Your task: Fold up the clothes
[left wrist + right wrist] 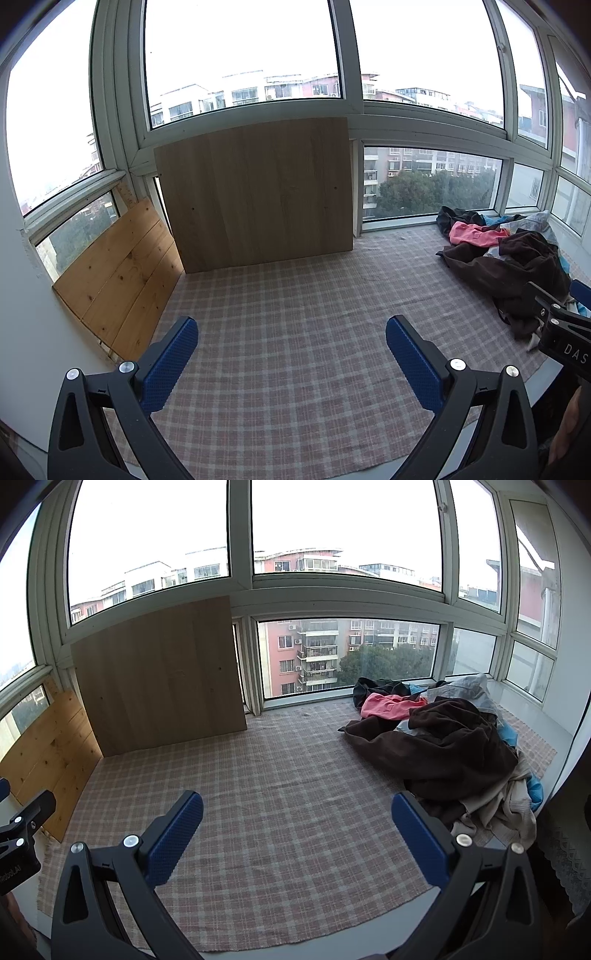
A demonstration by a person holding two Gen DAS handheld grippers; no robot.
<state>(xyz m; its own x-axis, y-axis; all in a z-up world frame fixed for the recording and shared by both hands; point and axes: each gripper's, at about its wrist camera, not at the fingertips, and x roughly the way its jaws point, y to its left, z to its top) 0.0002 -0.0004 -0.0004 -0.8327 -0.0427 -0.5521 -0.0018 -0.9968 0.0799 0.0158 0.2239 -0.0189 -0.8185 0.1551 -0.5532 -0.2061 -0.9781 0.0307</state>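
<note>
A heap of clothes (443,738) lies at the right end of a plaid cloth (277,794) on a window ledge. A dark brown garment (450,749) is on top, with a pink one (388,707) behind it and beige and blue pieces at the right. In the left wrist view the same heap (509,258) is at the far right. My left gripper (291,343) is open over bare plaid cloth (295,332), holding nothing. My right gripper (297,816) is open too, its right fingertip (410,812) close to the heap's front edge.
A large light wood board (255,195) leans against the window at the back. A pine plank panel (118,280) leans at the left. Window frames surround the ledge. The right gripper's body (561,332) shows at the right edge of the left wrist view.
</note>
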